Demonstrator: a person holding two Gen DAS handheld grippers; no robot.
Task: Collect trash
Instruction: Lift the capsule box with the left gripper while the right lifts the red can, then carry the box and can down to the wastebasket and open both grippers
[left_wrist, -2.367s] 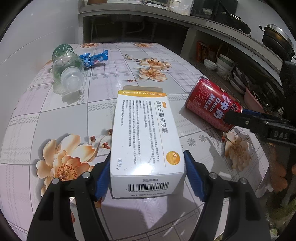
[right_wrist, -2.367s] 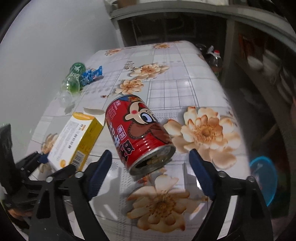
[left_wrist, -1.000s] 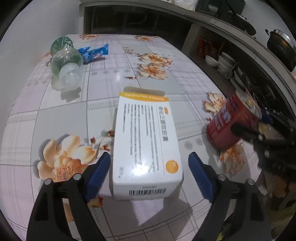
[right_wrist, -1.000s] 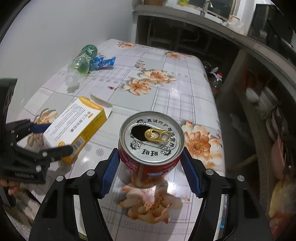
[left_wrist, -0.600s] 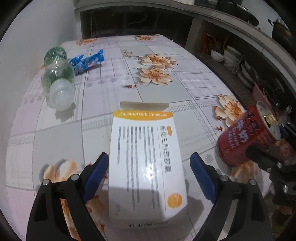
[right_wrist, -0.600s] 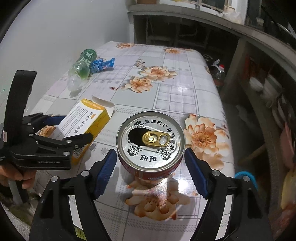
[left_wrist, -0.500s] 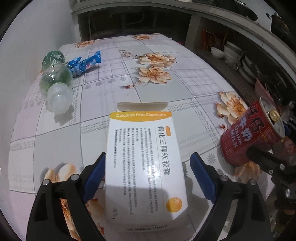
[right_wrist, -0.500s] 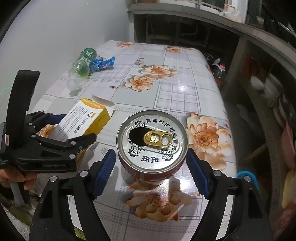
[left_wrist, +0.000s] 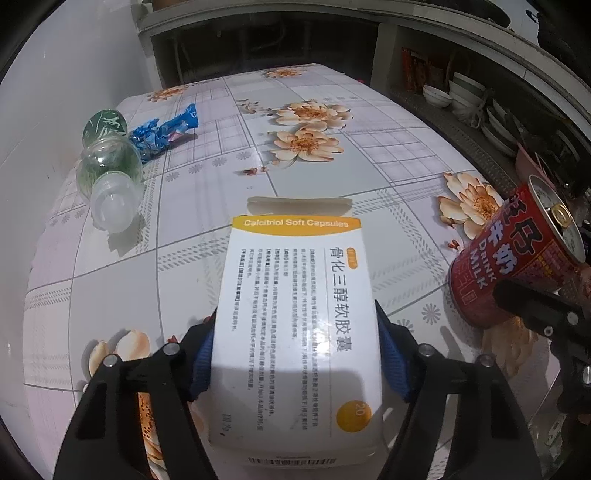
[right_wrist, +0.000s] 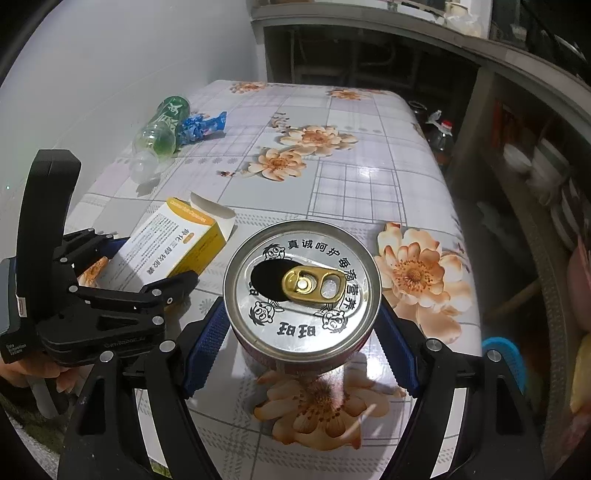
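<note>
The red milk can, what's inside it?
Through the open mouth of the red milk can, held by the right gripper, only darkness shows. Whether liquid remains inside cannot be seen; the lid covers the rest.

Table (left_wrist: 207, 206): bottle (left_wrist: 109, 162), wrapper (left_wrist: 166, 129)

Box (left_wrist: 295, 314) left of can (left_wrist: 517, 258) — bottle (left_wrist: 110, 173) behind.

You can read "Calcitriol Soft Capsules" and "20" on the white and yellow cardboard box (left_wrist: 295, 325). The red metal can (left_wrist: 517, 254) says "DRINK MILK".
</note>
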